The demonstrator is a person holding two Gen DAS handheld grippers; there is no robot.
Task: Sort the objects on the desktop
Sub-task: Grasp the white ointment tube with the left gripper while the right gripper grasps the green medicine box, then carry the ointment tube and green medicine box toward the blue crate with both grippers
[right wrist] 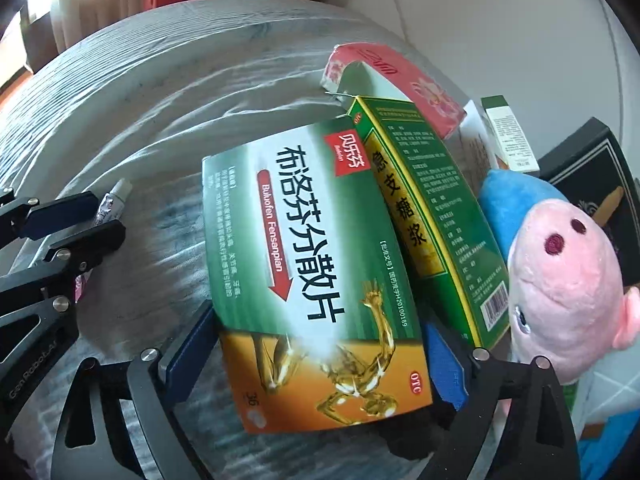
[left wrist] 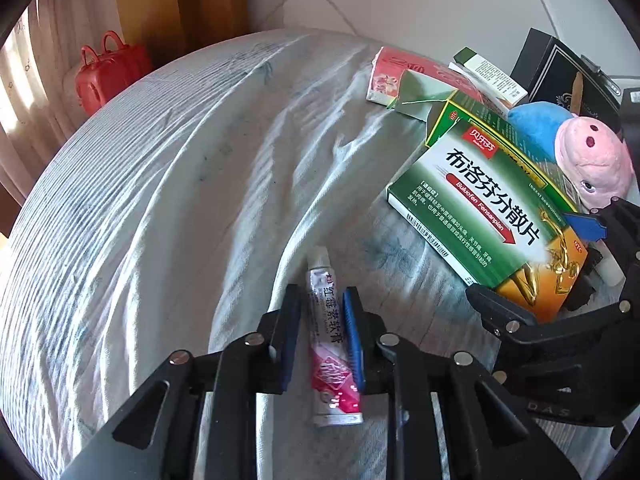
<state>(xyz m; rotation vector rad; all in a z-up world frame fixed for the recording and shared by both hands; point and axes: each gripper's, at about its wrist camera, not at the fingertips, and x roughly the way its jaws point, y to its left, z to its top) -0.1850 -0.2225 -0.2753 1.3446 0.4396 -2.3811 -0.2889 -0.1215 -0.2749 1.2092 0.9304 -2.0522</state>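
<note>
Ointment tube (left wrist: 332,344) lies on the wrinkled bed sheet (left wrist: 160,200), left of the green medicine box (right wrist: 316,276); left gripper (left wrist: 322,320) straddles it, fingers apart, one pad at each side, contact uncertain. Right gripper (right wrist: 320,356) has its fingers clamped on the orange end of that box, which appears raised off the sheet. Just right of the box lean a second green carton (right wrist: 432,216) and a pink plush pig (right wrist: 568,292); a red packet (right wrist: 400,80) sits behind it.

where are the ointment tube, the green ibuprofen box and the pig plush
ointment tube (left wrist: 330,322), left wrist view, printed middle of its body
green ibuprofen box (right wrist: 316,264), right wrist view, front face
pig plush (right wrist: 568,280), right wrist view, pink snout
</note>
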